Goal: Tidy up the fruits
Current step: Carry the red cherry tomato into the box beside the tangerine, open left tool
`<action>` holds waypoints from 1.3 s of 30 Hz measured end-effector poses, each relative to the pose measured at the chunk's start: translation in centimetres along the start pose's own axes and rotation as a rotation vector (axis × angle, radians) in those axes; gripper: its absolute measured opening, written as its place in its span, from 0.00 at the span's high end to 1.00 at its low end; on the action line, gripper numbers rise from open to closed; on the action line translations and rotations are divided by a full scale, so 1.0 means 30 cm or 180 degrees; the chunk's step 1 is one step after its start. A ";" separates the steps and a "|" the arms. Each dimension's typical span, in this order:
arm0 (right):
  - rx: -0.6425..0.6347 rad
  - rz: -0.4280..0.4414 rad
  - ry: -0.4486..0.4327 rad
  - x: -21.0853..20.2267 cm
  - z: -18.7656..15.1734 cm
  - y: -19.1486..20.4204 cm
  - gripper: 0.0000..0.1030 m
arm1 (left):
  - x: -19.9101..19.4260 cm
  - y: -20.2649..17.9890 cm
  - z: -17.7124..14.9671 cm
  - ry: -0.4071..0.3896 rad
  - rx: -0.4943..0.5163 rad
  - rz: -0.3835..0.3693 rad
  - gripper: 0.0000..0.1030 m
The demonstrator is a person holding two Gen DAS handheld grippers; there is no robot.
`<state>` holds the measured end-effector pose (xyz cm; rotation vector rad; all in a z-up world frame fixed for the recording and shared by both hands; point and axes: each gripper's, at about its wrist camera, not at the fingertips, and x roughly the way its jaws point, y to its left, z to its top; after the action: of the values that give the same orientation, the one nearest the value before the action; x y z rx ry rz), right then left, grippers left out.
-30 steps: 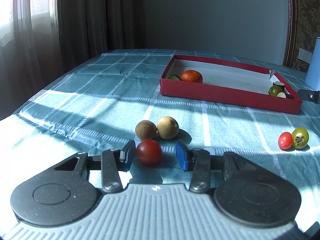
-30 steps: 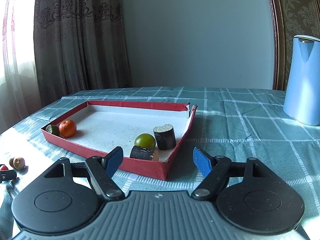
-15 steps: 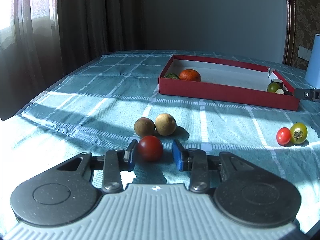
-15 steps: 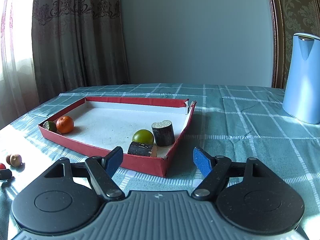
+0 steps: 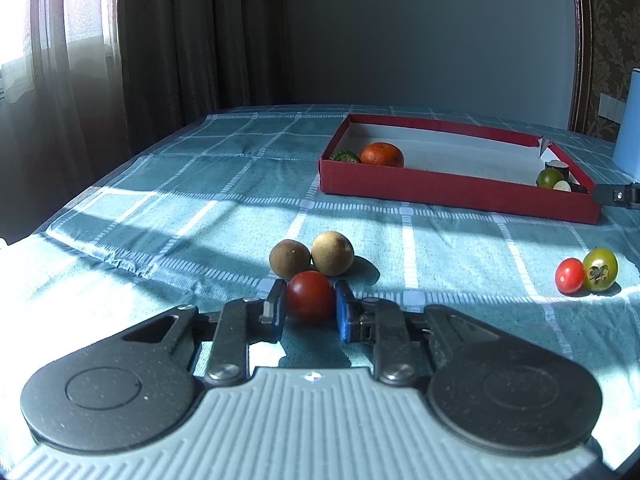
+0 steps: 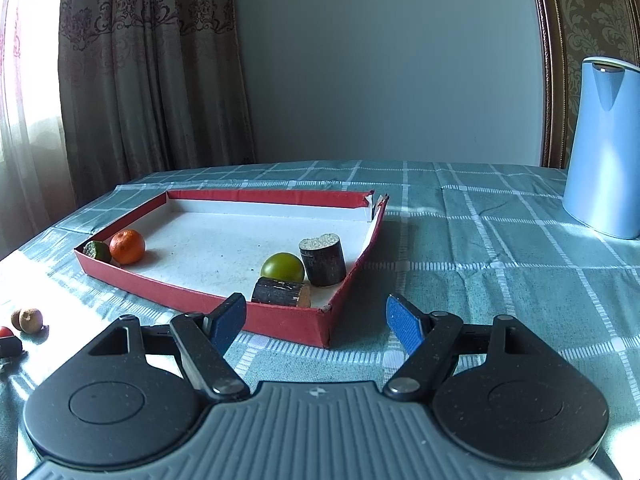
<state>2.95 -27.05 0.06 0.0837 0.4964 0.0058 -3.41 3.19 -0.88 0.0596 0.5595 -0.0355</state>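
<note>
My left gripper (image 5: pixel 309 307) is shut on a red tomato (image 5: pixel 310 296) low over the tablecloth. Two brown round fruits (image 5: pixel 312 257) lie just beyond it. A small red tomato (image 5: pixel 569 275) and a green tomato (image 5: pixel 600 269) lie to the right. The red tray (image 5: pixel 440 191) holds an orange (image 5: pixel 382 155) and a dark green fruit (image 5: pixel 344 156) at its left end. In the right wrist view my right gripper (image 6: pixel 316 320) is open and empty in front of the tray's near corner (image 6: pixel 324 322), where a green fruit (image 6: pixel 282 267) and two dark cut pieces (image 6: pixel 323 261) lie.
A blue kettle (image 6: pixel 605 148) stands on the table at the far right. Curtains (image 6: pixel 152 80) hang behind the table's left side. The checked tablecloth (image 5: pixel 200 184) covers the table, with its left edge near the curtains.
My left gripper's fingers have closed in from either side onto the red tomato. My right gripper has stayed open and shifted slightly.
</note>
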 end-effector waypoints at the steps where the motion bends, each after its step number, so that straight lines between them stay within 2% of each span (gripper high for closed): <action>1: 0.0016 -0.0018 0.0024 -0.003 -0.001 -0.001 0.25 | -0.002 0.000 0.000 -0.0010 -0.0002 0.0004 0.78; 6: 0.0136 -0.0131 0.0111 -0.034 -0.028 -0.015 0.23 | -0.003 -0.002 0.005 -0.0014 -0.0058 -0.0023 0.78; 10: 0.0325 -0.0113 0.0213 -0.073 -0.065 -0.045 0.20 | -0.011 -0.016 0.012 -0.0062 -0.0044 -0.0051 0.78; 16: 0.0507 -0.0086 0.0152 -0.117 -0.091 -0.066 0.17 | -0.025 -0.059 0.048 -0.0170 0.0022 -0.0057 0.78; 21: 0.0425 -0.0180 0.0096 -0.130 -0.092 -0.046 0.16 | -0.022 -0.101 0.093 -0.0277 0.0107 -0.0011 0.78; 28: 0.0187 -0.0553 0.0485 -0.081 -0.095 0.000 0.15 | 0.005 -0.135 0.176 -0.0411 0.0098 0.0012 0.78; 29: 0.0142 -0.0576 0.0553 -0.070 -0.094 0.006 0.11 | 0.010 -0.137 0.186 -0.0418 0.0102 0.0025 0.78; 30: 0.0080 -0.0588 0.0624 -0.058 -0.094 0.014 0.05 | 0.016 -0.136 0.199 -0.0431 0.0102 0.0044 0.78; 32: -0.0041 -0.0630 0.0694 -0.045 -0.095 0.031 0.00 | 0.028 -0.134 0.219 -0.0444 0.0093 0.0068 0.78; 39: 0.0010 -0.0599 0.0695 -0.048 -0.098 0.022 0.00 | 0.088 -0.122 0.284 -0.0417 -0.0031 0.0129 0.78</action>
<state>0.28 -26.20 -1.78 0.0393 0.7211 -0.1714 3.15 -1.07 4.76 0.0589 0.4272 0.0029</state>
